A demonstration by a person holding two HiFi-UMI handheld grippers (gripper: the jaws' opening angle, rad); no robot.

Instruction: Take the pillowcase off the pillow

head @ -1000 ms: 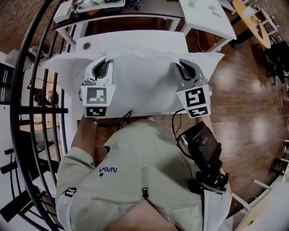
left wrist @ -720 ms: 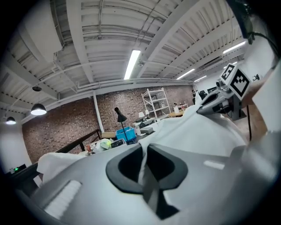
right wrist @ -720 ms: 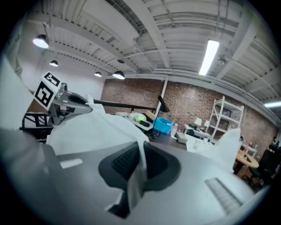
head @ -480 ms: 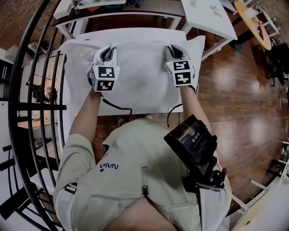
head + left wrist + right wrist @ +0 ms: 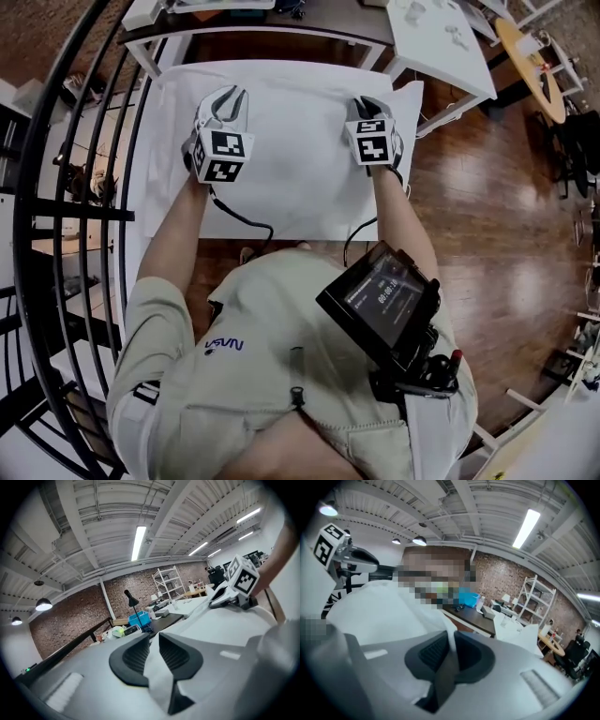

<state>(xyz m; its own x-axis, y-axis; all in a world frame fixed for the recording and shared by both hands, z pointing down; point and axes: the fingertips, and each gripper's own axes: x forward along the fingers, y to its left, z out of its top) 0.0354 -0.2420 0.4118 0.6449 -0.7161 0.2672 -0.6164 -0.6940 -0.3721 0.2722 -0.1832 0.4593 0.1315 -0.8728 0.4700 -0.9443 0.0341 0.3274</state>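
While the white pillowcase (image 5: 281,159) lies spread out flat under both tongs, each one has a bit of its far edge between its jaws. The left tongs (image 5: 228,94) have jaws that stand a little apart, and they have just been opening. A fold of white cloth stands up between the dark ribbed pads (image 5: 133,656), but the hold looks loose. The right tongs (image 5: 367,101) are almost closed. Their pads (image 5: 433,653) squeeze a thin fold of the same white cloth, which runs up between them like a strip.

The two tongs sit side by side, well apart, and both point away from the person. The pillowcase fills all the space between them. It also goes back behind them, under the person's arms (image 5: 178,234). Its far edge lies just in front of the jaws. Its left side goes out past the left tongs. On the other side, one pointed corner sticks out just beyond the right tongs.

The pillowcase is plain white with no pattern. From above it looks like a big smooth rectangle with only a few soft wrinkles. In the two gripper views it swells up soft and round between the tongs, like a low white hill. The cloth right at each pair of jaws is pulled up into a small ridge
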